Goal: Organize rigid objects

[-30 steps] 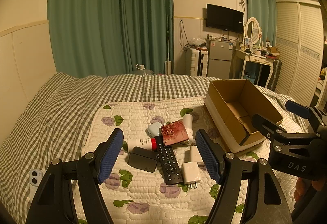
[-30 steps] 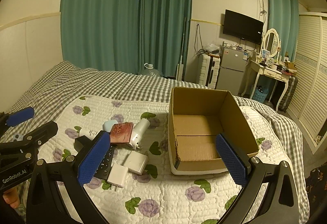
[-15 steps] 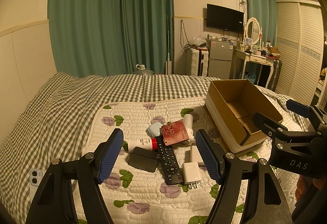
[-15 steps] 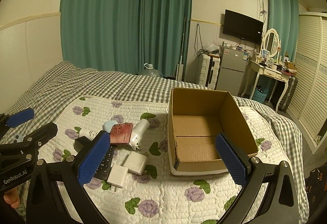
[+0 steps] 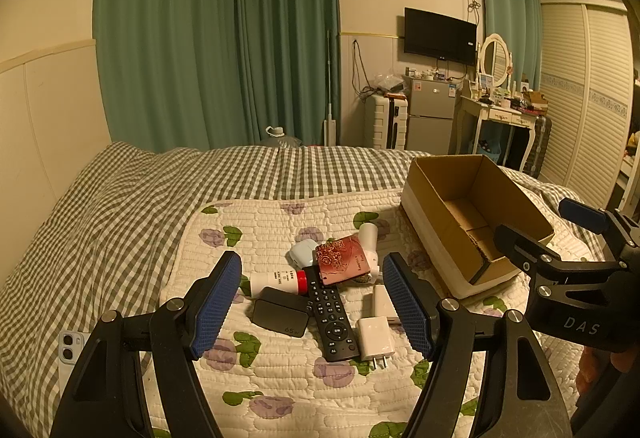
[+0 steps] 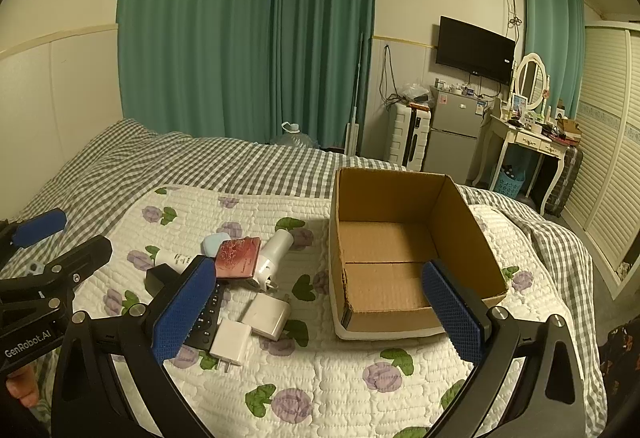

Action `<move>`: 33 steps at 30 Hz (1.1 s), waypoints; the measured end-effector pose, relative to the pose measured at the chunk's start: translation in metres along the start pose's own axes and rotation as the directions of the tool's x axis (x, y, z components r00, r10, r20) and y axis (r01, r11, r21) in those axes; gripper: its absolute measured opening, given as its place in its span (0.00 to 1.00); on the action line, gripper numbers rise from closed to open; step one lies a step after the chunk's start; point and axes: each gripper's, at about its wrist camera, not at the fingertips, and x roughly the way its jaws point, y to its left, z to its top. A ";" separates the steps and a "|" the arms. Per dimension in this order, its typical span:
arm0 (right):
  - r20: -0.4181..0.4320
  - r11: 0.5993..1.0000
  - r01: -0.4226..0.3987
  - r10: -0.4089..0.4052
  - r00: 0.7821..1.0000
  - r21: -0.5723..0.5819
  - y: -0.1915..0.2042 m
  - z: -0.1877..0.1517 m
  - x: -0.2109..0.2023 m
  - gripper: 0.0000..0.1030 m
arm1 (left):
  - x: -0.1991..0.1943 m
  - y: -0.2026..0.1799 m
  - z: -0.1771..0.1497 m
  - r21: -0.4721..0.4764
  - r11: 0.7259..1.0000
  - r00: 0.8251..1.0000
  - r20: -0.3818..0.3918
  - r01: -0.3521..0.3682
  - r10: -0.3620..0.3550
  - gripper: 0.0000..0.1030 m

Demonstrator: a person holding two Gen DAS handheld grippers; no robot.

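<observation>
A pile of small objects lies on the flowered quilt: a black remote (image 5: 330,313), a black charger brick (image 5: 281,311), a white tube with a red cap (image 5: 279,279), a red patterned card case (image 5: 341,264), a light blue case (image 5: 301,253), a white plug adapter (image 5: 367,244) and two white chargers (image 5: 375,334). The open empty cardboard box (image 6: 404,238) stands to their right. My left gripper (image 5: 312,308) is open and empty, held above the pile. My right gripper (image 6: 318,312) is open and empty, in front of the box.
A white phone (image 5: 69,348) lies on the checked bedspread at the left. Beyond the bed stand green curtains, a small fridge (image 5: 430,118), a suitcase and a dressing table (image 5: 500,118). A water jug (image 6: 294,136) sits on the floor.
Both grippers have drifted very slightly; the view of the pile and the box is almost the same. Nothing was taken hold of.
</observation>
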 end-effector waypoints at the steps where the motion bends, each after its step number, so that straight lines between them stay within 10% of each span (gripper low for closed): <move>1: 0.001 1.000 0.001 -0.001 1.000 -0.001 0.000 0.000 0.000 1.00 | 0.000 0.000 0.000 0.000 1.000 1.000 0.000 0.001 -0.001 0.74; 33: -0.008 1.000 -0.011 0.011 1.000 -0.026 0.015 0.001 -0.013 1.00 | -0.004 0.034 0.002 0.005 1.000 1.000 -0.010 0.000 0.000 0.74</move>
